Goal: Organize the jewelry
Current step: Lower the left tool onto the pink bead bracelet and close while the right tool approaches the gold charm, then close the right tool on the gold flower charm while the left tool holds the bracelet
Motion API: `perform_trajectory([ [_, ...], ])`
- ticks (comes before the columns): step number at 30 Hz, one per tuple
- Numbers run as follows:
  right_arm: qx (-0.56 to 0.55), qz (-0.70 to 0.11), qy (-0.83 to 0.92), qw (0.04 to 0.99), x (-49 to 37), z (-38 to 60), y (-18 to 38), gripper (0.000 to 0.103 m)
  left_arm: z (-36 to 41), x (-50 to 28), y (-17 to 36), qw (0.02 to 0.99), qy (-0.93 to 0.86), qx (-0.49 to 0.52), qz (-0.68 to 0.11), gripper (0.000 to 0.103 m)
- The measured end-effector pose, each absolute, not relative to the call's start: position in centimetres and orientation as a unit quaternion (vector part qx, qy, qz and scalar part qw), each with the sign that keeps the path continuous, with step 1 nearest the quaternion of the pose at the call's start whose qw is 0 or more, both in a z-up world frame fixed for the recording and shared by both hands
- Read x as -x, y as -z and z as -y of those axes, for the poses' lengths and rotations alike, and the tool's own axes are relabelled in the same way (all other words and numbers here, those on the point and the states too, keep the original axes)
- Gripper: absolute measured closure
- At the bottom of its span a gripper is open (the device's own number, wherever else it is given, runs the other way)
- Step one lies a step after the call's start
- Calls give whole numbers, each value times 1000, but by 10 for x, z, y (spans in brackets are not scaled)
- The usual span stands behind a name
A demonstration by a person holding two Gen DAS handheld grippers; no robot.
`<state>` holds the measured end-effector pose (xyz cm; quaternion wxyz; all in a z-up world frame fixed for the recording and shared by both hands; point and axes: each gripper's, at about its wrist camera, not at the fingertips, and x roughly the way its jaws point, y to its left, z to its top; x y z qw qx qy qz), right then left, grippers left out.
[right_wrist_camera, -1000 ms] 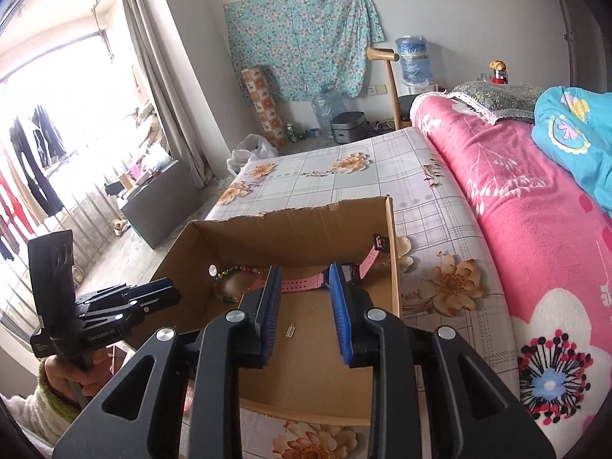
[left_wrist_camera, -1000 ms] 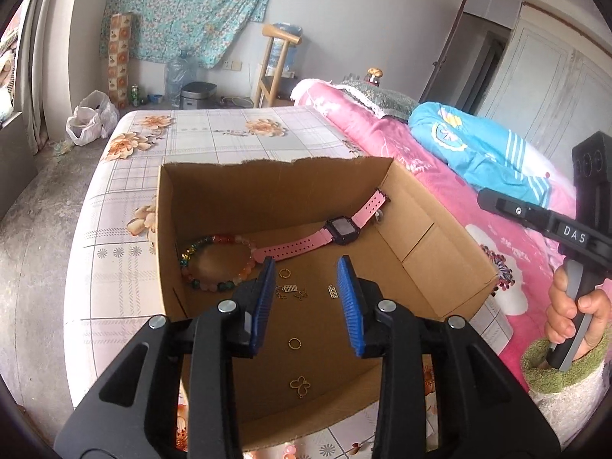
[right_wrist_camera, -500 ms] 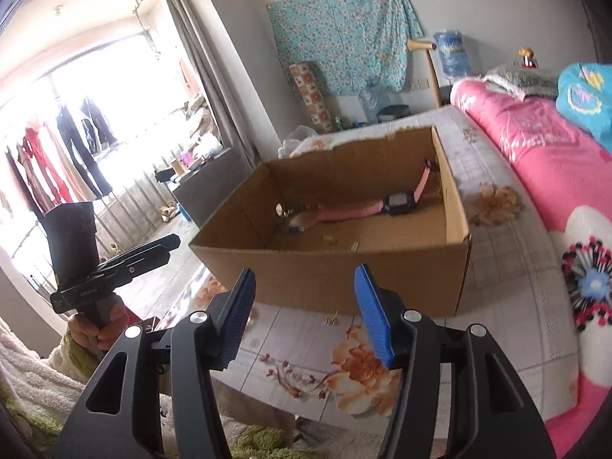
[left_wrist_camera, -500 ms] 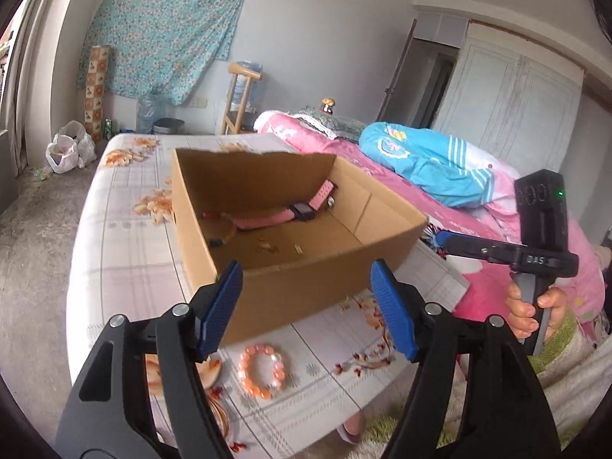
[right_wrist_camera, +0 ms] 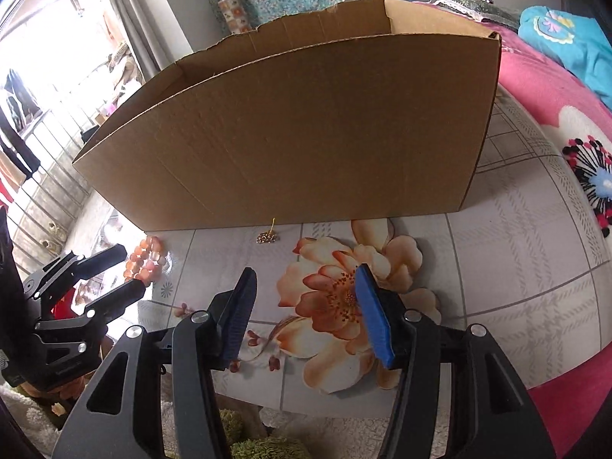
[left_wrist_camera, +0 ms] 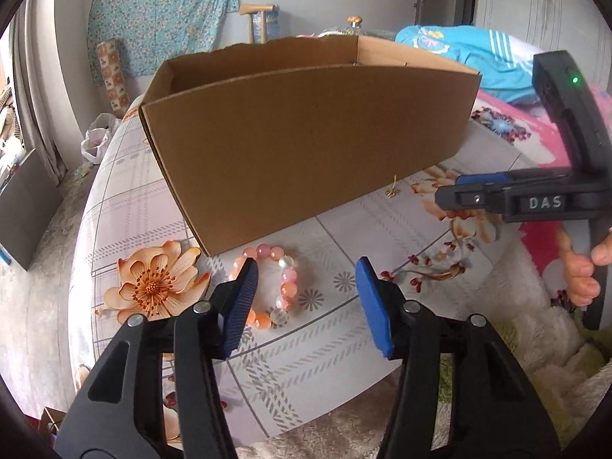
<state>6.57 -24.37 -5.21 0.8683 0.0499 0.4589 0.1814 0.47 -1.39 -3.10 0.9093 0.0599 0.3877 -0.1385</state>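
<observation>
Reaching for the bead bracelet [left_wrist_camera: 273, 287] lying on the bed [left_wrist_camera: 344, 344] just before the cardboard box [left_wrist_camera: 306, 134], we keep our closing left tongs [left_wrist_camera: 306, 302] straddling one bead strand, while our released, empty right tongs [right_wrist_camera: 306, 310] approach the small gold charm [right_wrist_camera: 267, 236].

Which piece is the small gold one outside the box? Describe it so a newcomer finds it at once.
Start at the cardboard box on the flowered bed sheet. On the sheet right at the foot of the box's near wall lies the gold charm, with a thin stem pointing up at the box. Unlike the bead bracelet off to the left, it is tiny, metallic and gold, not pink-orange beads.
</observation>
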Motion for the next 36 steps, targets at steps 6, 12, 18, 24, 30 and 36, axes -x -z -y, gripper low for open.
perform_trajectory([
  [6,-58,-457,-173,871,-65,246,57,50,9,-11,42,901,111,-52,-416,67],
  [12,-64,-452,-178,871,-64,249,58,50,9,-16,38,902,98,-50,-418,83],
  [18,-75,-450,-192,869,-60,259,57,50,19,-19,37,894,132,-28,-427,95],
  [24,-58,-425,-213,878,-58,250,49,52,36,-18,40,895,139,-41,-422,95],
  [30,-49,-428,-212,877,-74,233,50,66,38,-21,41,896,140,-36,-419,95],
  [36,-88,-440,-197,871,-87,234,55,77,32,-18,41,897,143,-33,-417,94],
])
